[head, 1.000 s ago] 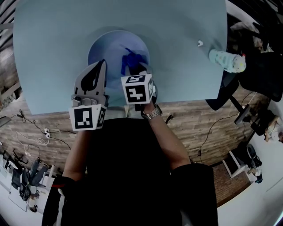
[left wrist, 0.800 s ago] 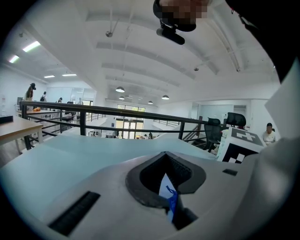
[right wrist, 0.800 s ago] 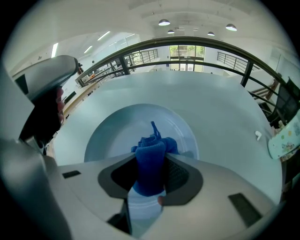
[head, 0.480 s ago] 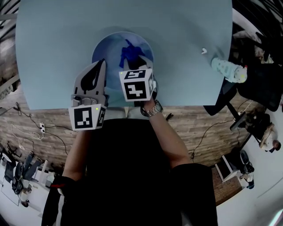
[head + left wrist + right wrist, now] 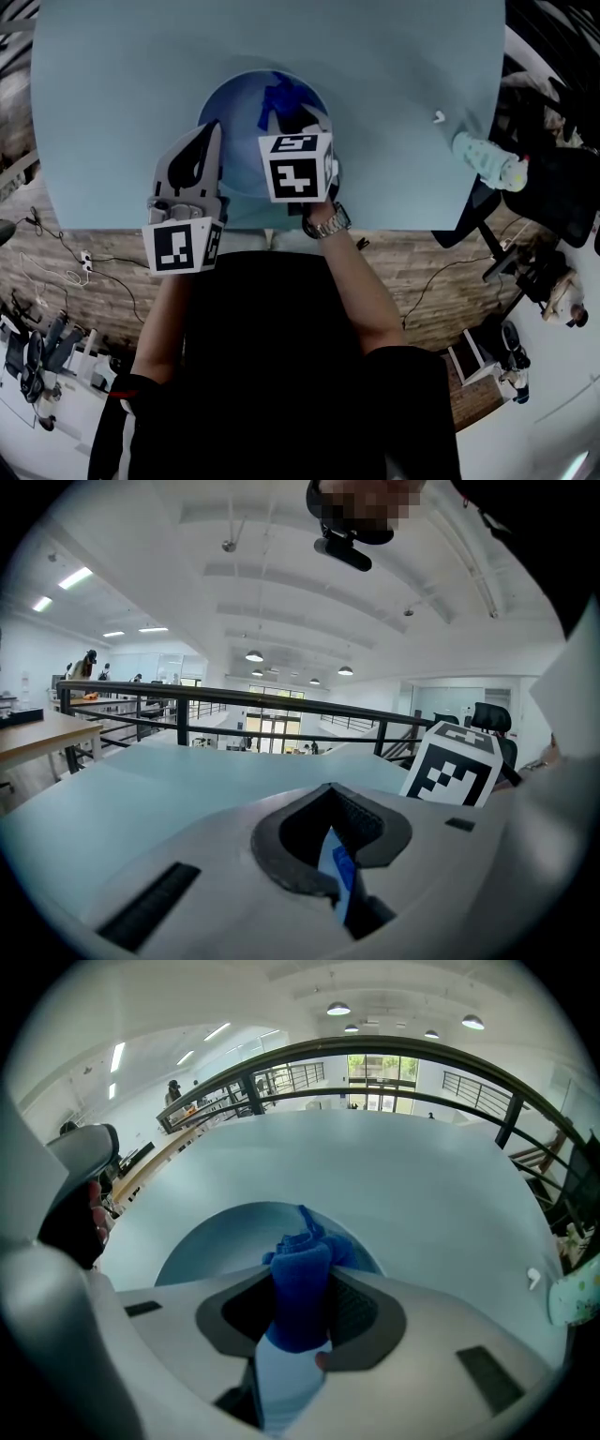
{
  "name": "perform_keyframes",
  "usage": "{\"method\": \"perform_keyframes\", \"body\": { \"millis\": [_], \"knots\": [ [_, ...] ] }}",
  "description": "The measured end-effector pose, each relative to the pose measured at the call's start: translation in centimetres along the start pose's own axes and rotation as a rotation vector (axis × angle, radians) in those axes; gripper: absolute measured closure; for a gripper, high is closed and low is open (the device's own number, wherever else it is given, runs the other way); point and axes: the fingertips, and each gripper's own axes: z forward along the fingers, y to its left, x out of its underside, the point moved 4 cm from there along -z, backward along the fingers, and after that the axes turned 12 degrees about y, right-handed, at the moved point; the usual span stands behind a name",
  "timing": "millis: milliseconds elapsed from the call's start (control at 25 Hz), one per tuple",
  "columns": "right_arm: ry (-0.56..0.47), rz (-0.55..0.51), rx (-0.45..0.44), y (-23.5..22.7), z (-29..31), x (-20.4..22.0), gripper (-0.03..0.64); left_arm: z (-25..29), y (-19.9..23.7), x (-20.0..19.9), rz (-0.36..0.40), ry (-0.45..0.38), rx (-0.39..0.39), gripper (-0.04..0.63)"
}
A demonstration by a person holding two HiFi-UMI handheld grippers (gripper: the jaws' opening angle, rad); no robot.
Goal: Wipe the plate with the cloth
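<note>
Now I read right gripper fingers clamped on the blue cloth, bunched beyond their tips over the plate's far side | left gripper fingers nipping the plate's near-left rim | plate at the surface's near edge

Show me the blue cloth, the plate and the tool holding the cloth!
cloth (image 5: 300, 1297): right gripper view, on the bunched fold between the jaws.
plate (image 5: 234, 108): head view, on the bare left part of its inside.
right tool (image 5: 298, 124): head view, midway between its tips, at the cloth.
</note>
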Motion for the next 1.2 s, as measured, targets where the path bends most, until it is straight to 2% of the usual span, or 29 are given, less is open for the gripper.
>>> {"method": "perform_keyframes", "body": {
  "millis": [360, 1200],
  "knots": [
    [0.02, 0.017, 0.007, -1.0, 0.0, 1.0, 0.497, 0.5, 0.1, -0.1, 0.006, 0.004, 0.009, 0.595],
    [0.031, 0.128, 0.035, -1.3, -0.8, 6.1, 0.497, -1.2, -0.9, 0.3, 0.051, -0.01, 0.067, 0.595]
  ]
}}
